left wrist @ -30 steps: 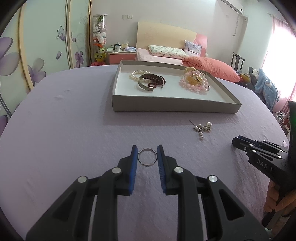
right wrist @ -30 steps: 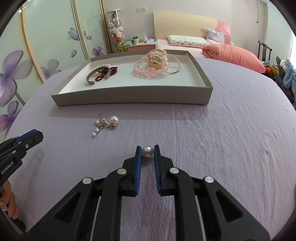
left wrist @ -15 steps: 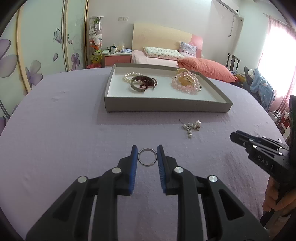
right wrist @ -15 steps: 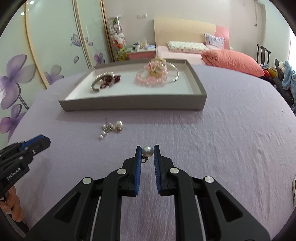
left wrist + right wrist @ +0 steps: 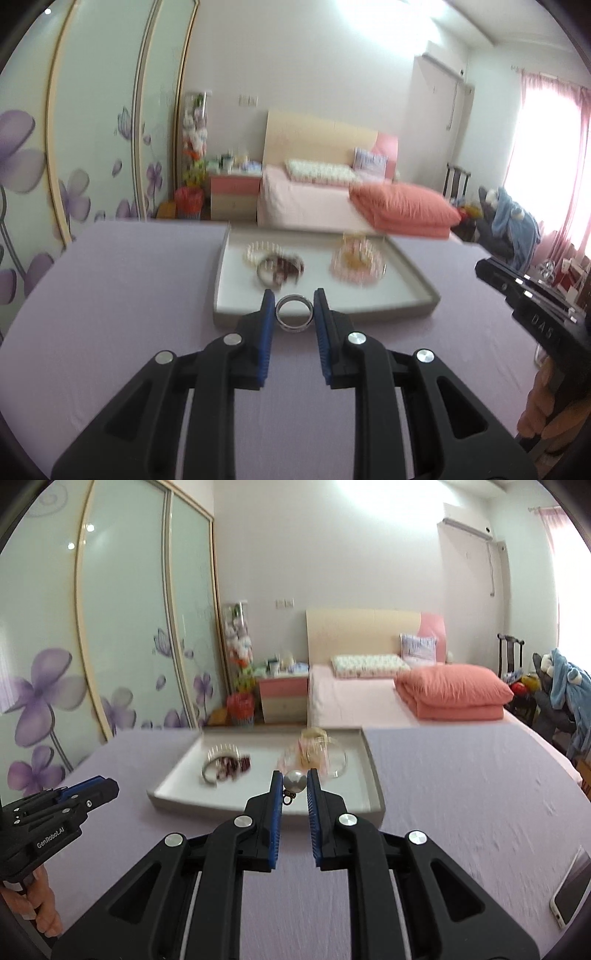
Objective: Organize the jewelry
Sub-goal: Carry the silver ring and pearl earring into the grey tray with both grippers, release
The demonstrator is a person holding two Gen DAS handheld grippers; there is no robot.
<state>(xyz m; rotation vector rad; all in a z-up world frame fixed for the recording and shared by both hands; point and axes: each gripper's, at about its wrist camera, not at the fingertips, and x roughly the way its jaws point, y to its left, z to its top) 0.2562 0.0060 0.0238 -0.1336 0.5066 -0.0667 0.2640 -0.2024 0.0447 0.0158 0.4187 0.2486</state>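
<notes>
My left gripper (image 5: pixel 294 312) is shut on a silver ring (image 5: pixel 294 314), held up in front of the grey tray (image 5: pixel 413 314). My right gripper (image 5: pixel 294 786) is shut on a pearl earring (image 5: pixel 294 781) with a small metal clasp hanging under it. The tray (image 5: pixel 375 775) lies on the purple cloth and holds a pearl bracelet (image 5: pixel 255 253), a metal bangle with dark red beads (image 5: pixel 280 269) and a pink bead bracelet (image 5: pixel 354 258). In the right wrist view the bangle (image 5: pixel 221 770) and pink bracelet (image 5: pixel 310 753) are blurred. Each gripper shows at the edge of the other's view.
A phone (image 5: pixel 570 890) lies on the purple cloth at the right edge. Beyond the table stand a bed with an orange quilt (image 5: pixel 450 696), a pink nightstand (image 5: pixel 282 698) and a flowered wardrobe (image 5: pixel 122 627). A hand (image 5: pixel 40 908) grips the left tool.
Both grippers have risen and tilted up with the ring and pearl earring still gripped. The tray now sits lower in view and the loose pearl cluster on the cloth has dropped out of sight.
</notes>
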